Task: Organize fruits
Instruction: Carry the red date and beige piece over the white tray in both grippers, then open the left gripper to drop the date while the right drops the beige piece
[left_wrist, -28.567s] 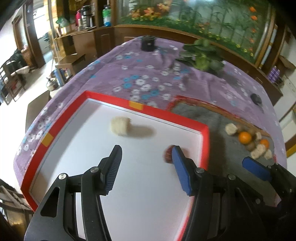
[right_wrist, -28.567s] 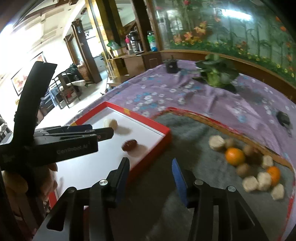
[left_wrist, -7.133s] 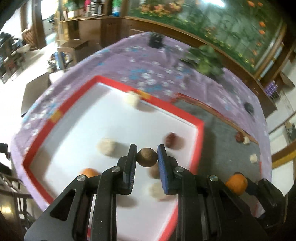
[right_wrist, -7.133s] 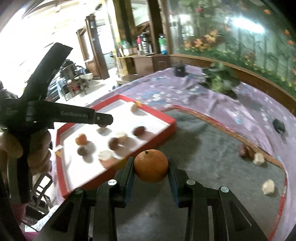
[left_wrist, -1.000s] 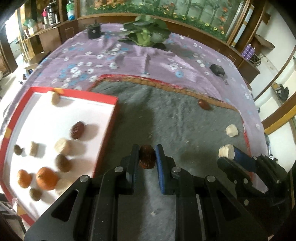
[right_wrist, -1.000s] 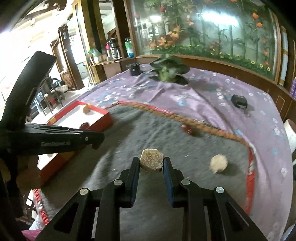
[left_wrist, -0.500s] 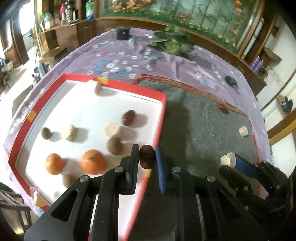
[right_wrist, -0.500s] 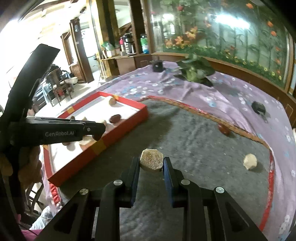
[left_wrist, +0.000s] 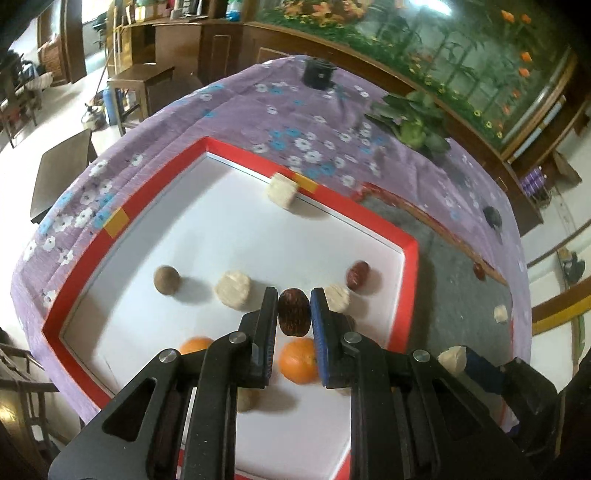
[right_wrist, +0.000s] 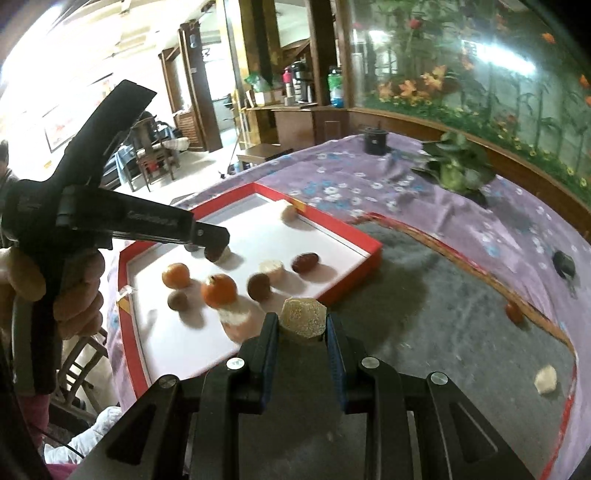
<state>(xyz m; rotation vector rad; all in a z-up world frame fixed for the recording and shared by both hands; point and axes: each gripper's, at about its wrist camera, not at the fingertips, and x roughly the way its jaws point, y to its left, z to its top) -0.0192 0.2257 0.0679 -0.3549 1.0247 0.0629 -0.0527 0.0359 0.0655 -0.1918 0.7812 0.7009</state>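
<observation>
My left gripper (left_wrist: 293, 314) clamps a dark red date (left_wrist: 293, 312) by its sides, above the red tray (left_wrist: 410, 291). It looks light, firm and smooth, so it may slip. My right gripper (right_wrist: 302, 326) pinches a pale, rough chunk (right_wrist: 303, 315) beside this tray.

A purple flowered cloth (left_wrist: 236, 110) is spread over the table, seen at 10 to 1 o'clock in the left wrist view. A grey mat (right_wrist: 443, 295) with a red-orange border is laid on it, at 3 to 6 o'clock in the right wrist view. A black pot (left_wrist: 318, 75) is seen at 12 o'clock on the cloth, and a leafy plant (left_wrist: 413, 123) at 1 o'clock. A small dark object (right_wrist: 565, 263) is noted at 3 o'clock on the cloth, kind unclear. A flower mural (right_wrist: 480, 74) is seen behind at 1 o'clock. Wooden cabinets (left_wrist: 192, 40) with bottles (right_wrist: 334, 90) are seen at 11 to 12 o'clock. A chair (right_wrist: 151, 155) is seen at 10 o'clock.
</observation>
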